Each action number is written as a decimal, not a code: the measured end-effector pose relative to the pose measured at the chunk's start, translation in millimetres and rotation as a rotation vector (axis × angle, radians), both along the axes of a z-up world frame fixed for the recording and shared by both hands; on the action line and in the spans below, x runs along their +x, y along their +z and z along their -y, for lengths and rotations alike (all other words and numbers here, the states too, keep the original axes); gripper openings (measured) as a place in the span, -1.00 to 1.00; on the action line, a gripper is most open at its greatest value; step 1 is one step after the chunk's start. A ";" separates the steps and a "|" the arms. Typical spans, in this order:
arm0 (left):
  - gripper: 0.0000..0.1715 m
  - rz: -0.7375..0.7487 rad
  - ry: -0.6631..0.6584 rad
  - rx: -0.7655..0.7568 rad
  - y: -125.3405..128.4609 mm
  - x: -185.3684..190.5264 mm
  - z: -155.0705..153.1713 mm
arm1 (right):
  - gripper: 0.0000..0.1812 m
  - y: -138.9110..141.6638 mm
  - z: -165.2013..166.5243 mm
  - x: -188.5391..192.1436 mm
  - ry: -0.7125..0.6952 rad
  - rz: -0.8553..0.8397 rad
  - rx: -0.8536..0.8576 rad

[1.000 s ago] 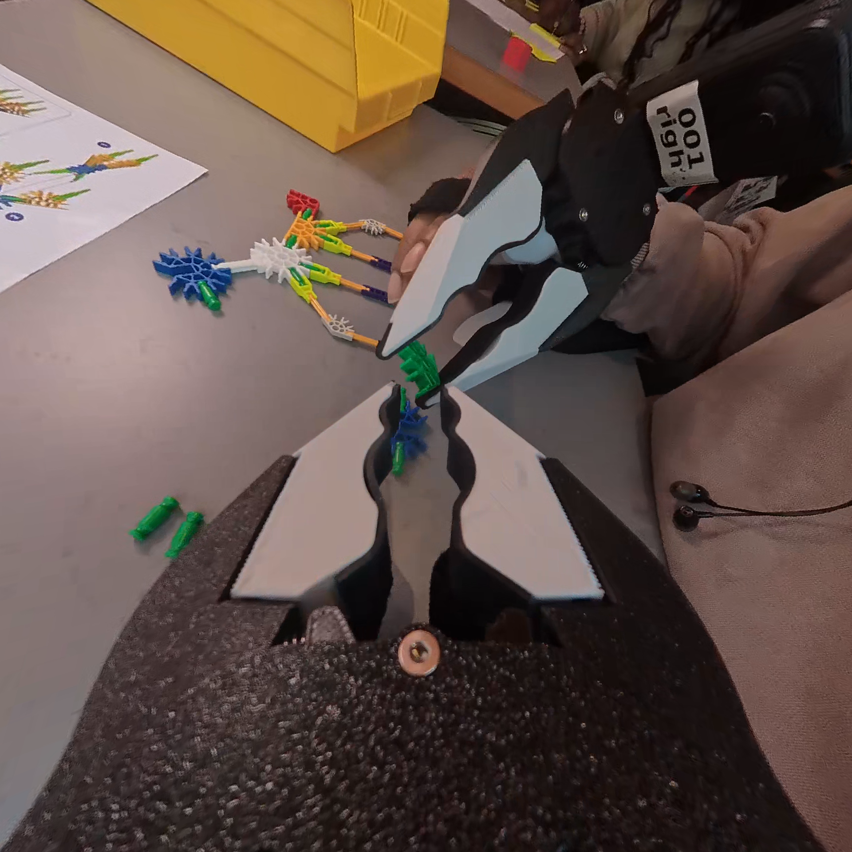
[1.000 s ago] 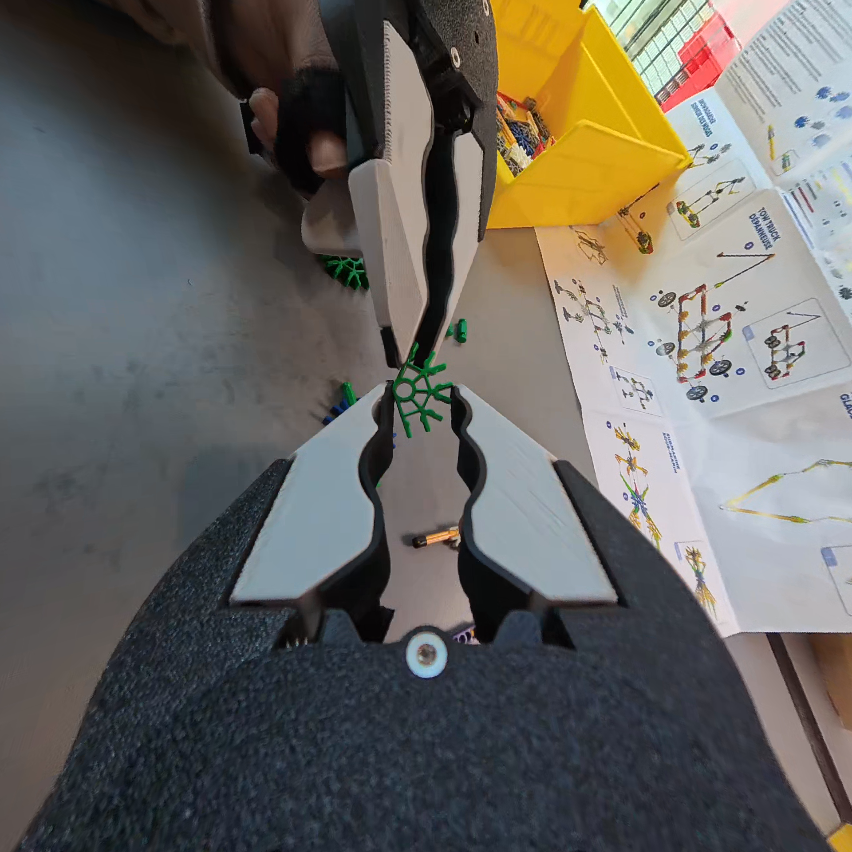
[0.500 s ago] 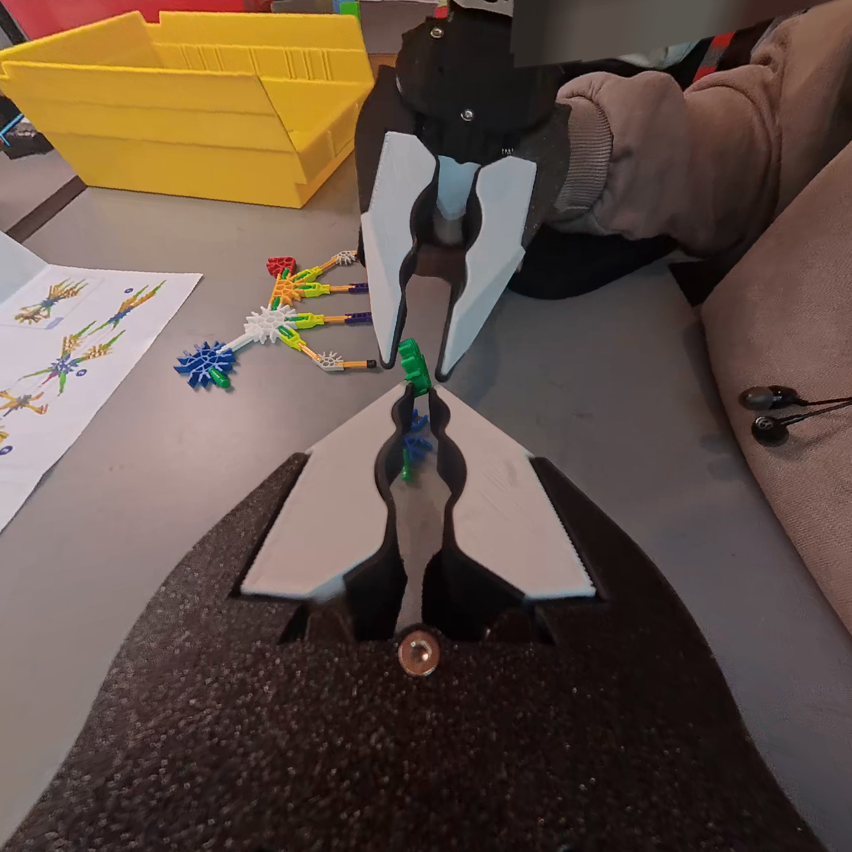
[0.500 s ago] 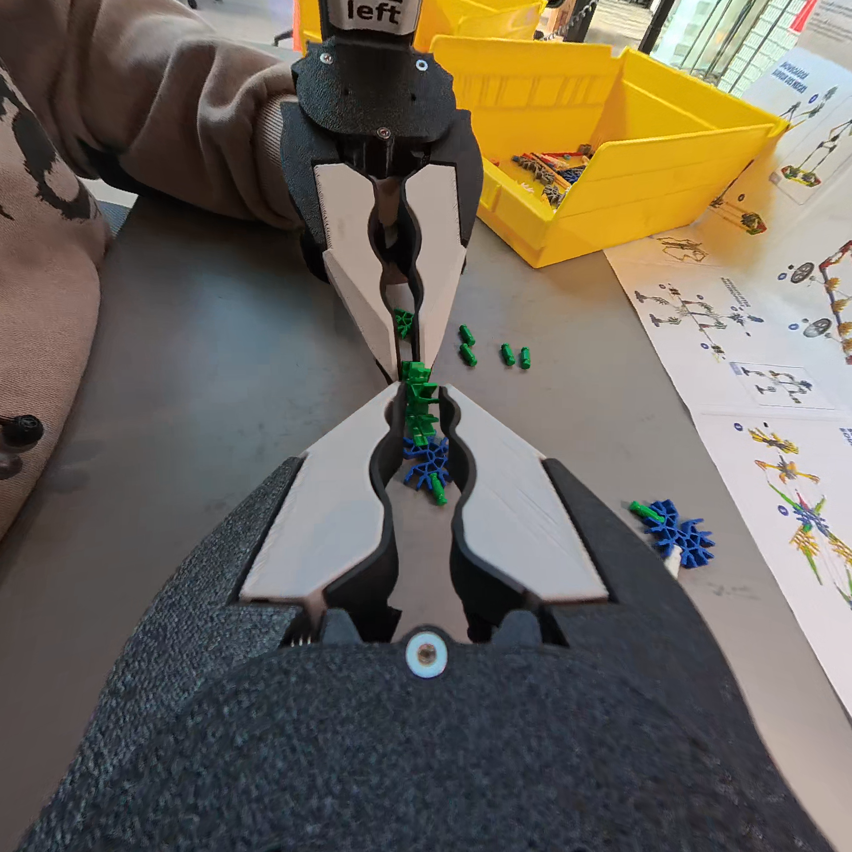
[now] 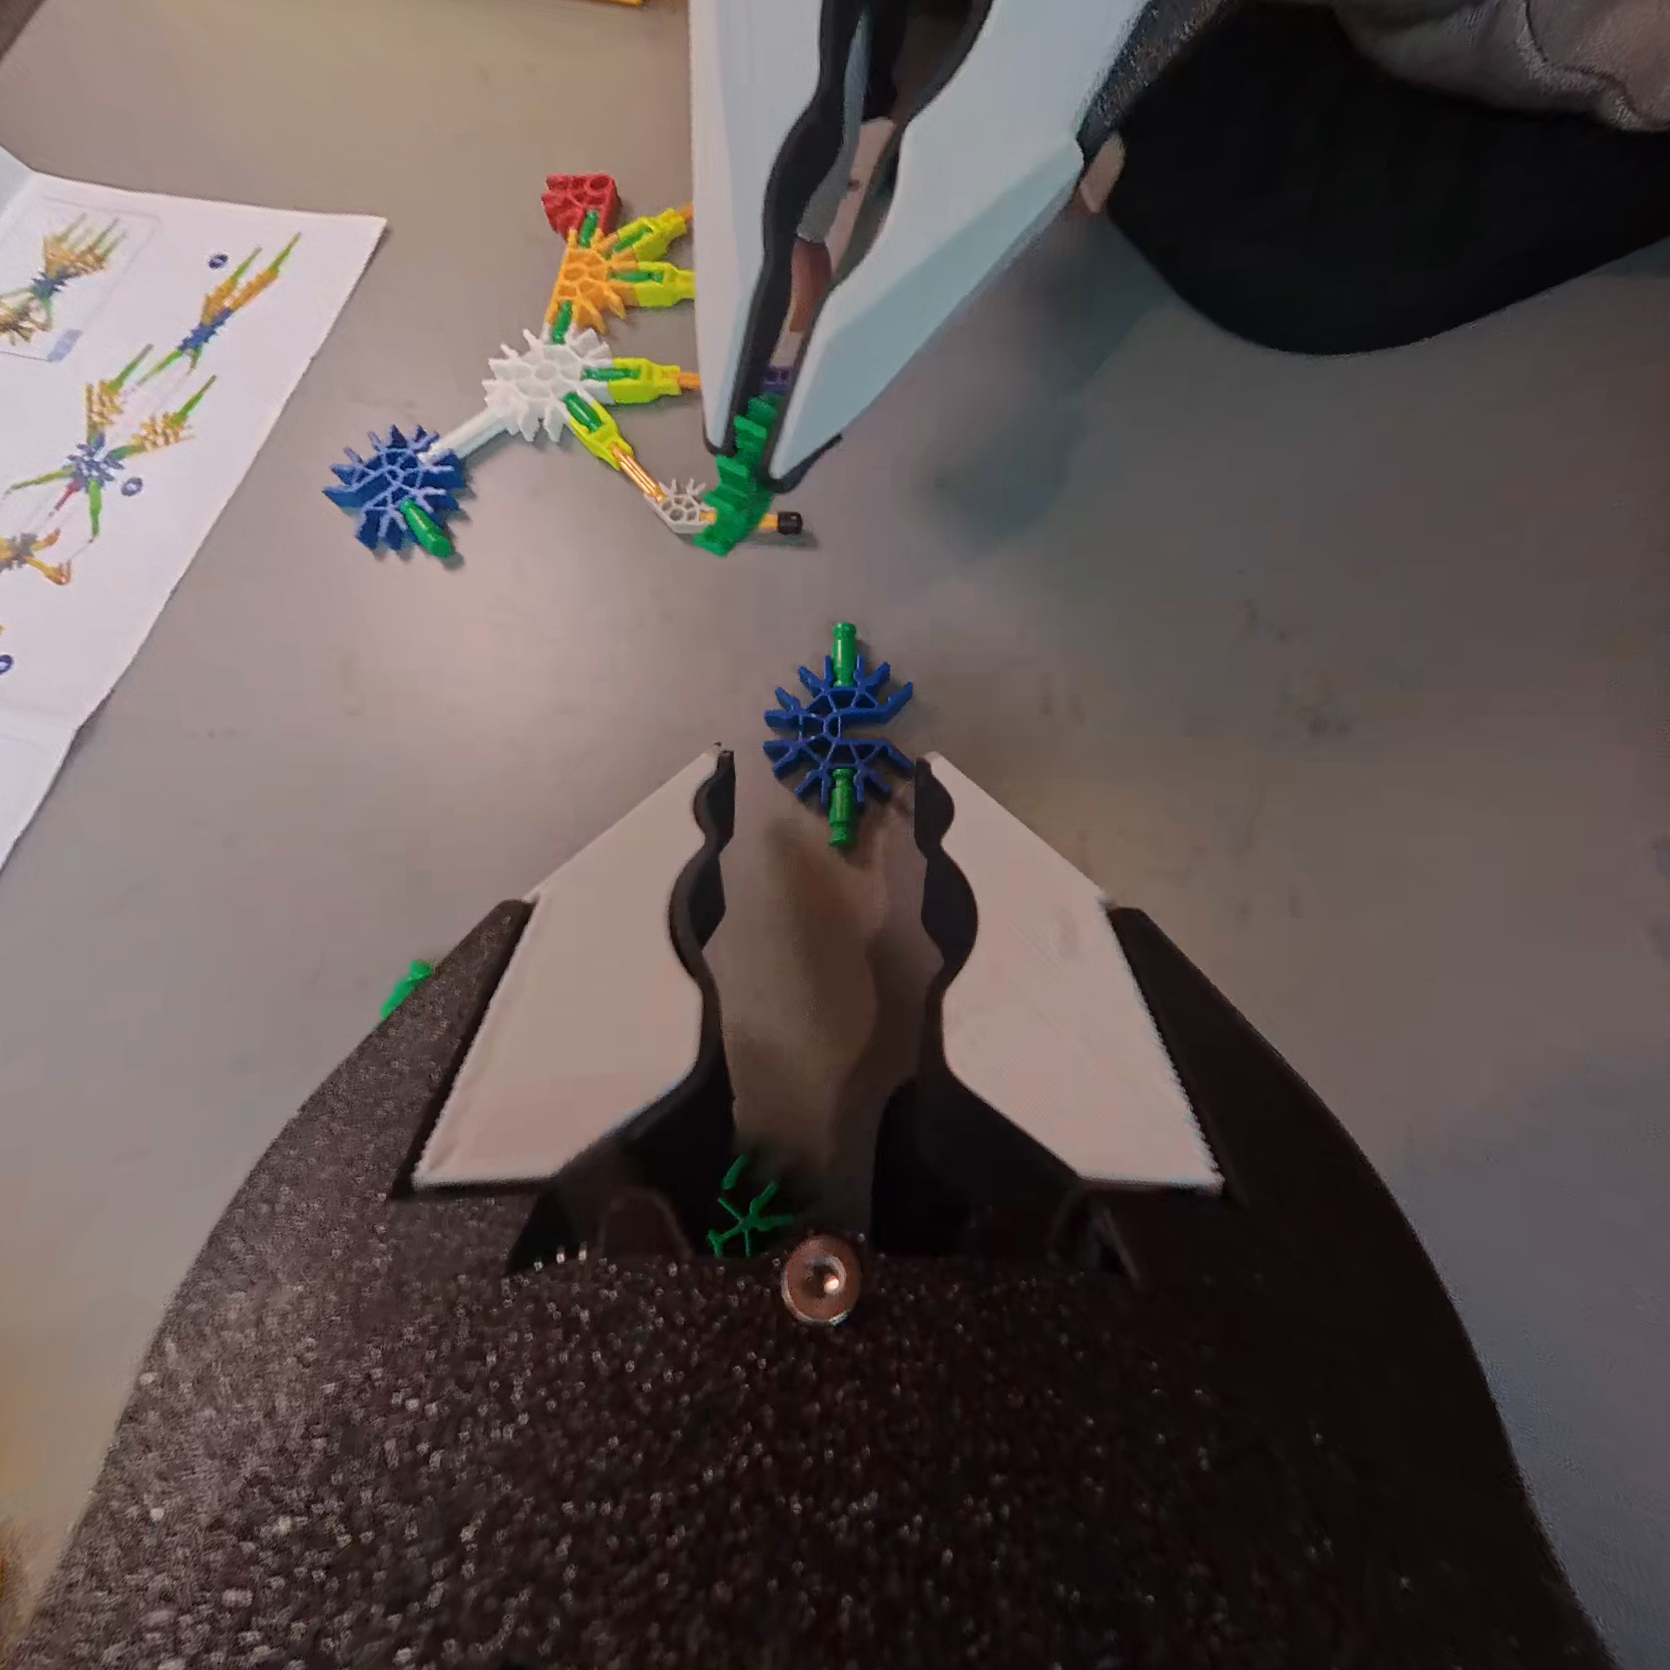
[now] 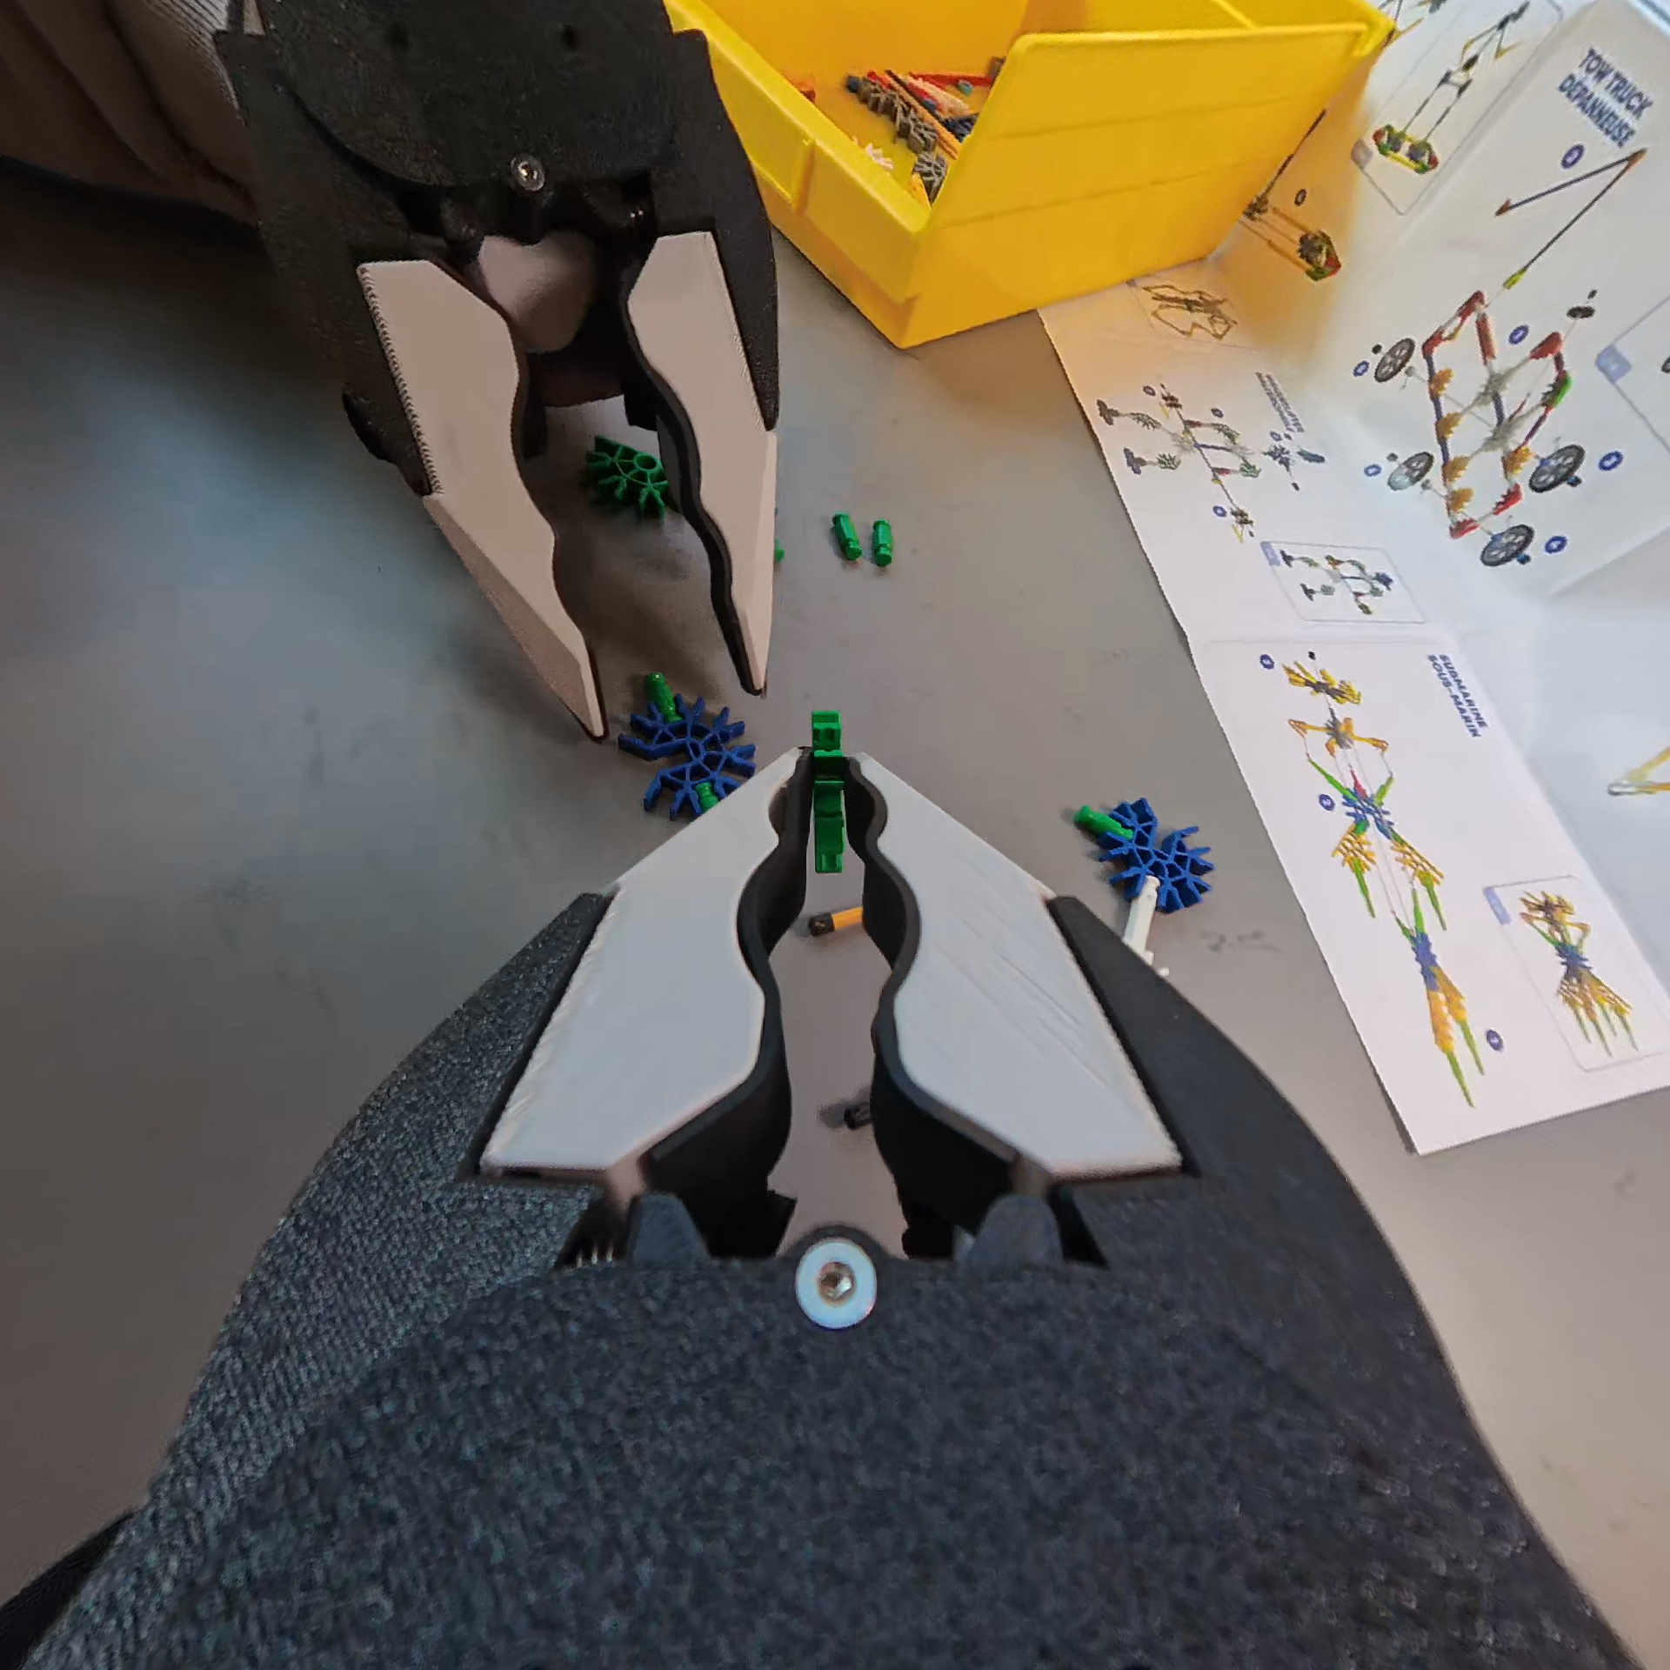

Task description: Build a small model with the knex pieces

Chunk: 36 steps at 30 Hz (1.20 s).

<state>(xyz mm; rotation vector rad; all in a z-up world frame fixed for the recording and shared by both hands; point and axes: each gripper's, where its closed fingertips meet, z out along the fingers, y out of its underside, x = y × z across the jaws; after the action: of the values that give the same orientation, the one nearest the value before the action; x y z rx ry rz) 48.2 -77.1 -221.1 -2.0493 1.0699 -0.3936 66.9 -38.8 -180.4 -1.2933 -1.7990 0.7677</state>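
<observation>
My left gripper (image 5: 822,764) is open and empty, low over the grey table. A blue snowflake connector (image 5: 839,732) with a green rod through it lies flat on the table just beyond and between its tips. My right gripper (image 6: 827,757) is shut on a green connector (image 6: 827,795), held edge-on above the table. In the right wrist view the left gripper (image 6: 673,705) stands open over the blue connector (image 6: 689,750). In the left wrist view the right gripper (image 5: 759,452) hangs from the top with the green connector (image 5: 741,479) in its tips.
A built assembly (image 5: 542,379) of blue, white, orange and red connectors lies left of the right gripper. A yellow bin (image 6: 1039,226) of parts stands at the back. Instruction sheets (image 6: 1355,678) lie at the right. Loose green rods (image 6: 858,538) and another green connector (image 6: 628,474) lie near the left gripper. The tips of one gripper are about 6 cm away from the tips of the other.
My left gripper has opened and let go of the blue connector, which now lies on the table. The two grippers have drawn apart. The right gripper still holds the green connector.
</observation>
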 end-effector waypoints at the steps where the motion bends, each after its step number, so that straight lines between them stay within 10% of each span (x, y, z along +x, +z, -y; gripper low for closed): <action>1: -0.54 -0.013 -0.002 -0.012 -3.6 1.4 0.3 | -0.94 -0.4 -1.6 1.5 -0.008 0.009 -0.011; 36: -0.71 0.086 -0.095 -0.096 4.9 -9.7 21.1 | -0.94 -20.6 39.5 10.2 0.152 0.154 -0.237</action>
<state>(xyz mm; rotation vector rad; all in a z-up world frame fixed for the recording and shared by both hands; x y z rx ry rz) 38.5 -98.1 -216.2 -2.0508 1.1178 -0.5867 77.1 -78.3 -201.0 -1.4117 -1.9939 1.0142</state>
